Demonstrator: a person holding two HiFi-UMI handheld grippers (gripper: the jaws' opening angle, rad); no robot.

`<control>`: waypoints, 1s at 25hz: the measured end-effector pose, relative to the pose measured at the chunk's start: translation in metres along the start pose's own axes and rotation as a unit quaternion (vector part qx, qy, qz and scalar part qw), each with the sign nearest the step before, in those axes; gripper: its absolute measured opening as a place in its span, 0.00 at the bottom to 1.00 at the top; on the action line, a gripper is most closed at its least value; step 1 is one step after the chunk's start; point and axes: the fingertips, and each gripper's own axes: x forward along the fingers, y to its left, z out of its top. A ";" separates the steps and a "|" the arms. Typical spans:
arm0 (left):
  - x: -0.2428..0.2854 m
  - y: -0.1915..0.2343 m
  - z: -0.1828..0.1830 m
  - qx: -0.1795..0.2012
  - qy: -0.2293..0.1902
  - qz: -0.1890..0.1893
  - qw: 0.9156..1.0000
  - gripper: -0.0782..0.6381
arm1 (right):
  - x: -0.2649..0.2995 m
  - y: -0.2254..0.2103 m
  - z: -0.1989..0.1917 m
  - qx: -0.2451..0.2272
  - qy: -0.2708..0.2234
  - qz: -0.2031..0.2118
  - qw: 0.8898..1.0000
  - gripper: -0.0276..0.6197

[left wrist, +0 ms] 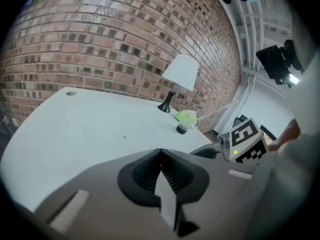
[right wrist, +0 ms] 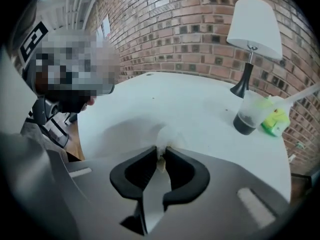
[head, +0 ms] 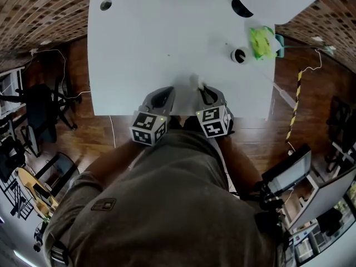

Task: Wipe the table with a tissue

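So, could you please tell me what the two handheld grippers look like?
The grey plastic left gripper and right gripper match: broad grey bodies, black-lined tongs, and a white cube with black square markers on each.

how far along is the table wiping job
Done: a tissue is pinched in the right gripper, away from the green pack. In hand: it hangs over the table's near edge; whether it touches is unclear. Left: the wiping itself; a small speck sits mid-table.
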 end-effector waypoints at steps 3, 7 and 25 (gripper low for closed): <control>0.001 0.006 0.002 -0.004 -0.004 0.004 1.000 0.11 | 0.000 -0.001 0.003 0.002 0.000 -0.003 1.000 0.14; 0.000 0.013 0.010 -0.006 -0.013 0.009 1.000 0.11 | -0.003 -0.002 0.018 0.001 -0.008 -0.006 1.000 0.13; -0.027 0.069 0.040 -0.037 -0.075 0.075 0.994 0.11 | 0.024 0.014 0.100 -0.072 -0.062 0.022 0.995 0.13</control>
